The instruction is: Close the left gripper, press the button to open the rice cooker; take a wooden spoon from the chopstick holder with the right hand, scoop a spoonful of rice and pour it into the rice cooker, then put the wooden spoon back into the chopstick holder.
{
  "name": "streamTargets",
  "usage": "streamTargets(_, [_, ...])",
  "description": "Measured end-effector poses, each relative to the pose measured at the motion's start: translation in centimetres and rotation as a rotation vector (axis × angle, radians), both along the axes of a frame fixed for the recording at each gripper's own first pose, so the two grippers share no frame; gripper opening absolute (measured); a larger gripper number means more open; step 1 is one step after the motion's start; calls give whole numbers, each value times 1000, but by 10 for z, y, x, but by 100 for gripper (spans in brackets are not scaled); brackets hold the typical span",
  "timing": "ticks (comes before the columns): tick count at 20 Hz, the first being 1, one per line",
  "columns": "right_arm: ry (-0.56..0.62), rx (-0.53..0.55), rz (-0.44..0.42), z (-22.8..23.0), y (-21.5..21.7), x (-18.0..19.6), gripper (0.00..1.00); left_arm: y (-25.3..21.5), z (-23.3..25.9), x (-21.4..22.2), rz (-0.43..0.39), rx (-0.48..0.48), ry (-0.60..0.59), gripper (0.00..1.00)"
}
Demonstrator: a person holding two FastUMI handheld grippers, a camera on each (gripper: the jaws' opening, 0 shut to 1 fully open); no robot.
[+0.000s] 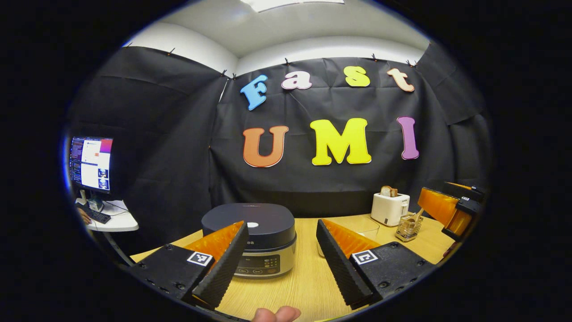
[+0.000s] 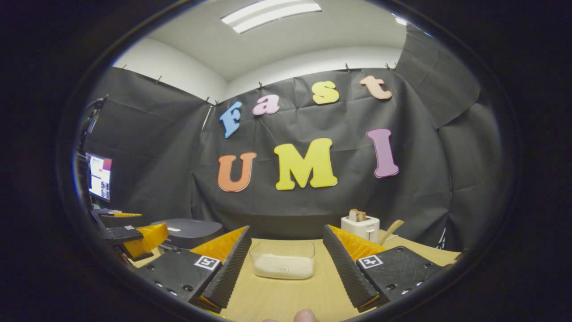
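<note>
The dark-lidded rice cooker (image 1: 254, 239) stands shut on the wooden table, its white lid button (image 1: 253, 225) facing up. My left gripper (image 1: 281, 264) hovers open just in front of it, the left finger overlapping the cooker's side. A clear chopstick holder (image 1: 408, 226) with a wooden spoon (image 1: 418, 215) stands at the right. In the right gripper view, my right gripper (image 2: 286, 268) is open, and a clear container of white rice (image 2: 282, 260) sits between and beyond its fingers. The spoon handle (image 2: 390, 231) pokes up beside the right finger. The rice cooker (image 2: 187, 233) lies to the left.
A white toaster (image 1: 389, 207) with bread stands by the back wall, near the holder. The other gripper (image 1: 449, 206) hangs at the right edge of the left gripper view. A side desk with a monitor (image 1: 90, 163) is at the far left.
</note>
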State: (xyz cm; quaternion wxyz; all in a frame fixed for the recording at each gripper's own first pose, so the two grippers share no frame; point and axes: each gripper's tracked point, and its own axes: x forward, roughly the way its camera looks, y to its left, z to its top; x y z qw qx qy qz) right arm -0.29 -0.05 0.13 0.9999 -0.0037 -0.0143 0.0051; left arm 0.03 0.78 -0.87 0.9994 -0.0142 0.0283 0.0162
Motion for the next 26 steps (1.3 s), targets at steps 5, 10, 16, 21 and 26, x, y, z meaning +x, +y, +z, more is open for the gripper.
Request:
streamTargets(5, [-8,-10,-9,0,-7,1,96,1,1,0,-1,-23,-2,97])
streamTargets(10, [-3,-31,2,-3,-9,0,96,0,-1,0,5,-22,8,97])
streamTargets(16, [17,-29,35,-15,-25,2,96,6,-6,-3,58,35,35,97])
streamTargets(21, [49,7,44,-26,-55,1,96,21,-1,11,74,72,117,98])
streamTargets(26, [60,21,52,-34,-76,2,95,33,13,37,60,99,196,99])
